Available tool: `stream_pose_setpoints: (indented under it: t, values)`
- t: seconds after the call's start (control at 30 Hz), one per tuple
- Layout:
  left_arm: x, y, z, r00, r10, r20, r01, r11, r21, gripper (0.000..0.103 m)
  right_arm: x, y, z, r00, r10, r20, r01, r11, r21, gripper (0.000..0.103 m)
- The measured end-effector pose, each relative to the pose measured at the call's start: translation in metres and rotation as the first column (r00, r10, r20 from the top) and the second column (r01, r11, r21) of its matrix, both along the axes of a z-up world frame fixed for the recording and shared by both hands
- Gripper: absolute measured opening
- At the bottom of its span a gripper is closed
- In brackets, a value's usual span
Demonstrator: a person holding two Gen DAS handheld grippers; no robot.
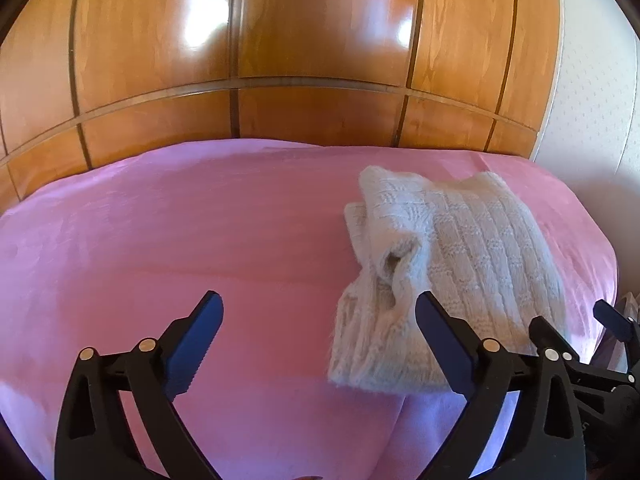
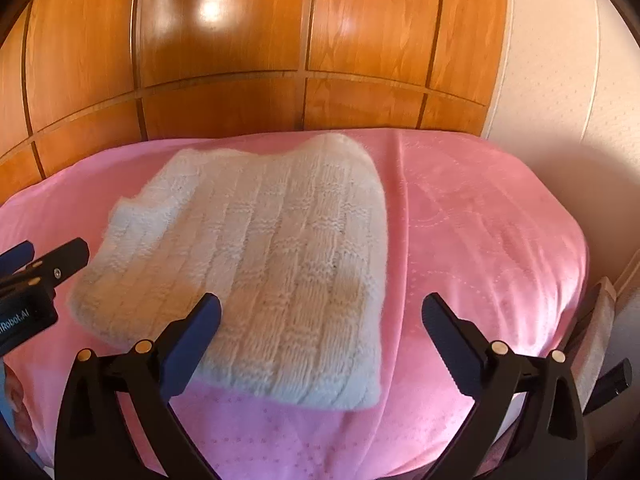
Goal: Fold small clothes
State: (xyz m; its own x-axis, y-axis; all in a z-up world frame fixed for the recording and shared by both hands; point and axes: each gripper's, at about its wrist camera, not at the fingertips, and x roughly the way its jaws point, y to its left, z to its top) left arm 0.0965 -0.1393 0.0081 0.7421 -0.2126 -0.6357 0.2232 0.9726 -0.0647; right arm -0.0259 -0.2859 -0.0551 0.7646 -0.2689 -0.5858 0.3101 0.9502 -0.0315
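Fluffy white basket-weave knit (image 2: 256, 264), folded square, on smooth pink quilt (image 2: 480, 240)

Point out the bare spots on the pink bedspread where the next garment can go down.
The widest free patch of the pink bedspread lies left of the white knitted sweater, running back to the wooden wardrobe. A narrower strip lies right of the sweater, toward the pale wall. The near edge is crowded: the open left gripper and right gripper hover there.
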Motion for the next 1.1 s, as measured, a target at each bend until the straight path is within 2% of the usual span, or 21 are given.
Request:
stream_pose_setpoints:
  t: [0.07,0.33,0.5,0.67,1.0,1.1]
  values:
    - [-0.004,0.003,0.001,1.0,0.012,0.005,-0.012,1.0,0.0,0.098,-0.007,0.002,0.004,1.0,-0.018,0.022,0.018,1.0,0.001,0.1]
    - [-0.02,0.015,0.007,0.999,0.034,0.026,-0.033,0.999,-0.017,0.099,-0.019,0.008,0.016,0.997,-0.068,0.048,0.067,0.998,0.008,0.101]
    - [-0.028,0.011,0.008,0.999,0.028,0.039,-0.029,0.999,0.015,0.099,-0.022,0.011,0.015,0.997,-0.064,0.046,0.063,0.998,0.015,0.101]
    - [-0.037,0.009,0.011,0.998,0.006,0.06,-0.006,1.0,-0.001,0.099,-0.024,0.011,0.014,0.997,-0.061,0.047,0.059,0.998,0.03,0.101]
    - [-0.042,0.005,0.014,0.997,0.009,0.077,-0.01,1.0,0.013,0.099,-0.027,0.009,0.015,0.995,-0.072,0.064,0.07,0.997,0.034,0.101]
    - [-0.043,0.003,0.014,0.997,0.003,0.077,-0.004,1.0,0.017,0.099,-0.032,0.006,0.017,0.991,-0.085,0.099,0.081,0.995,0.053,0.101]
